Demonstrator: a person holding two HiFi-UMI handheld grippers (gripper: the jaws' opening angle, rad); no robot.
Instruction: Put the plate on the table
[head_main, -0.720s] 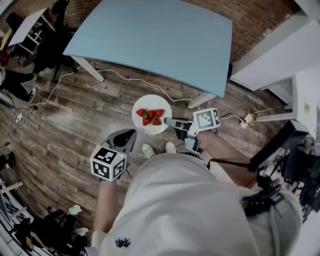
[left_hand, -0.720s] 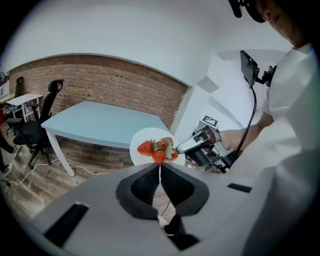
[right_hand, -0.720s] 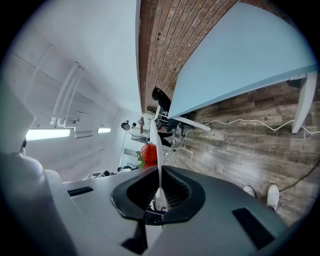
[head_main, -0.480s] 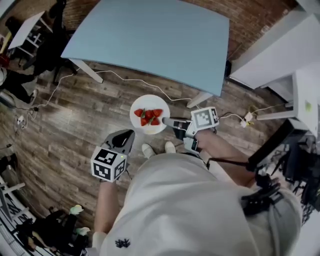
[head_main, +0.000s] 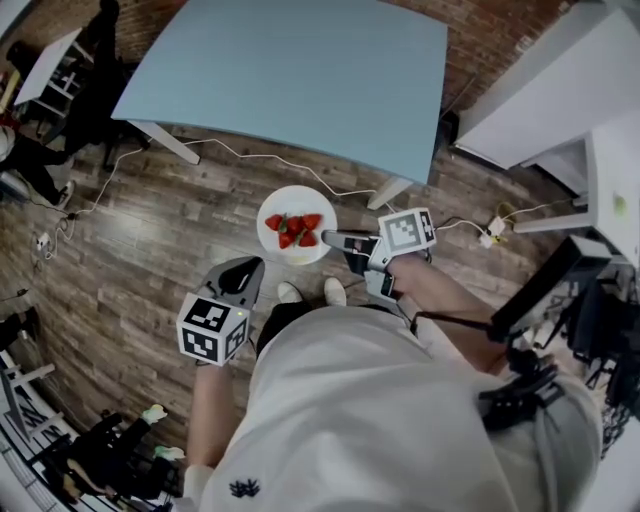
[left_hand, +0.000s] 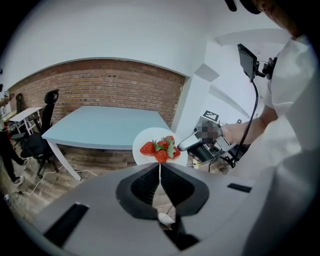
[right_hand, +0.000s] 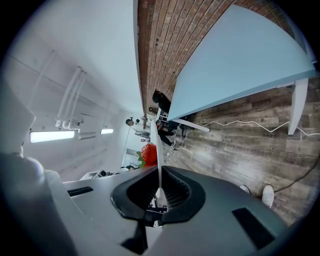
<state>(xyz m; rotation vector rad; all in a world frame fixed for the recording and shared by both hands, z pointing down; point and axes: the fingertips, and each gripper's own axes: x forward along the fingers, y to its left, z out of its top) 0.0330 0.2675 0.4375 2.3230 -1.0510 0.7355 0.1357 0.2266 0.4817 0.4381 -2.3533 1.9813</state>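
A white plate (head_main: 296, 252) carrying strawberries (head_main: 292, 230) hangs above the wooden floor, just short of the light blue table (head_main: 290, 70). My right gripper (head_main: 330, 238) is shut on the plate's right rim. In the right gripper view the plate (right_hand: 158, 150) shows edge-on between the jaws, with a strawberry (right_hand: 149, 153) beside it. My left gripper (head_main: 245, 275) is lower left of the plate, shut and empty. From the left gripper view (left_hand: 160, 175), the plate (left_hand: 142, 140), the strawberries (left_hand: 161, 148) and the right gripper (left_hand: 187, 144) lie ahead, with the table (left_hand: 100, 127) behind.
A white cable (head_main: 280, 165) runs over the floor under the table's near edge. White furniture (head_main: 540, 90) stands to the right, with a power plug (head_main: 495, 235) on the floor. A dark chair and desk (head_main: 60, 60) are at the far left. The person's shoes (head_main: 305, 292) are below the plate.
The plate and the right gripper have drifted slightly left and toward the table. The left gripper has hardly moved.
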